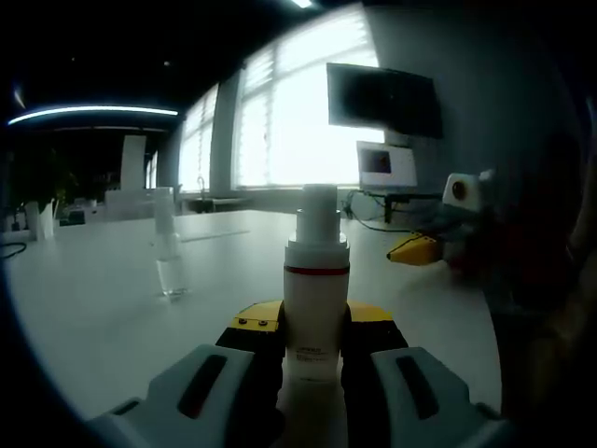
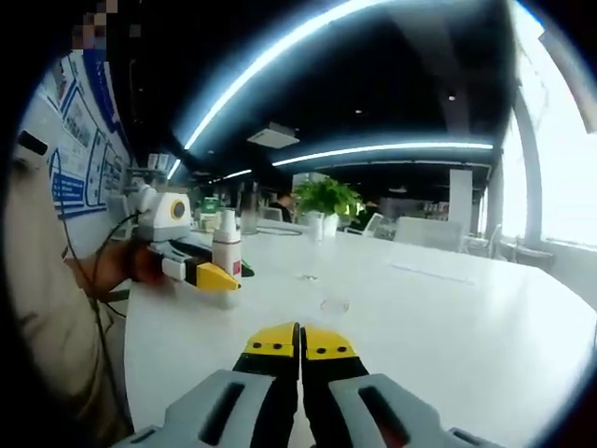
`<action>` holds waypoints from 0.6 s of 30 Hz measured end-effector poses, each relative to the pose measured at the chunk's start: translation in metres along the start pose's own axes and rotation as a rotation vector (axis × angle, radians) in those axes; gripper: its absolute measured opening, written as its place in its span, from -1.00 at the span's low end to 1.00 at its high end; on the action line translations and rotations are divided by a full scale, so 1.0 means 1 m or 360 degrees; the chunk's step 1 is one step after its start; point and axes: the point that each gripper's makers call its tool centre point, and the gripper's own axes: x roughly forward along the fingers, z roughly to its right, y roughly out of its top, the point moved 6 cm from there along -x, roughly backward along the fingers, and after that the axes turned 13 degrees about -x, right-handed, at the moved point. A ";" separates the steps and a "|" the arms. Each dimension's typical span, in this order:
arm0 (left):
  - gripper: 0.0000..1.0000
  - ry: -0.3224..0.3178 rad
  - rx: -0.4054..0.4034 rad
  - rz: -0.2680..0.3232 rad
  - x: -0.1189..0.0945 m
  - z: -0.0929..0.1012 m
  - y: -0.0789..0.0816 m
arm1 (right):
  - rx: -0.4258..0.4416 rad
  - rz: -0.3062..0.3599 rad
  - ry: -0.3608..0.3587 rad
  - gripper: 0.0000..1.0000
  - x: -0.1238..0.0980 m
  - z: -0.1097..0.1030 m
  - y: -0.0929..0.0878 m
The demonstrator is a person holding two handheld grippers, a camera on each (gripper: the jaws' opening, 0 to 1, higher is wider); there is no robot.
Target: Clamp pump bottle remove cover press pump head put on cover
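A white pump bottle (image 1: 315, 289) with a red band stands upright on the white table (image 1: 103, 308). My left gripper (image 1: 315, 327) is shut on its lower body, and its bare white pump head (image 1: 317, 213) sticks up above the jaws. What looks like the small clear cover (image 1: 173, 278) rests on the table to the left. In the right gripper view the bottle (image 2: 227, 245) and the left gripper (image 2: 207, 273) sit at the left, with the clear cover (image 2: 334, 305) ahead. My right gripper (image 2: 300, 343) is shut with nothing in it; its yellow tip (image 1: 415, 248) shows at the right.
A tall clear glass (image 2: 307, 254) stands beyond the cover. A potted plant (image 2: 326, 201) and chairs are at the table's far side. A monitor (image 1: 384, 98) hangs by bright windows. A person's hand (image 2: 110, 266) and sleeve are at the left.
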 end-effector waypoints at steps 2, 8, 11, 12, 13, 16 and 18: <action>-0.72 0.0000 0.0001 0.0000 0.000 0.000 0.000 | -0.0010 0.0000 0.0001 -1.00 0.000 0.001 0.002; -0.72 0.0001 0.0006 0.0000 0.000 0.000 0.000 | -0.0013 -0.0020 -0.0034 -0.92 0.004 0.006 0.009; -0.72 0.0002 0.0005 0.0001 0.000 0.000 0.000 | -0.0028 -0.0019 -0.0041 -0.85 0.004 0.005 0.012; -0.72 0.0002 0.0005 0.0000 0.000 0.000 0.000 | -0.0031 -0.0018 -0.0044 -0.85 0.005 0.006 0.014; -0.72 0.0002 0.0006 0.0001 0.000 0.000 0.000 | -0.0031 -0.0019 -0.0045 -0.85 0.006 0.006 0.014; -0.72 0.0003 0.0005 0.0001 0.000 0.000 0.000 | -0.0033 -0.0030 -0.0047 -0.84 0.008 0.005 0.016; -0.72 0.0004 0.0004 0.0001 0.000 -0.001 0.000 | -0.0027 -0.0038 -0.0057 -0.83 0.011 0.006 0.016</action>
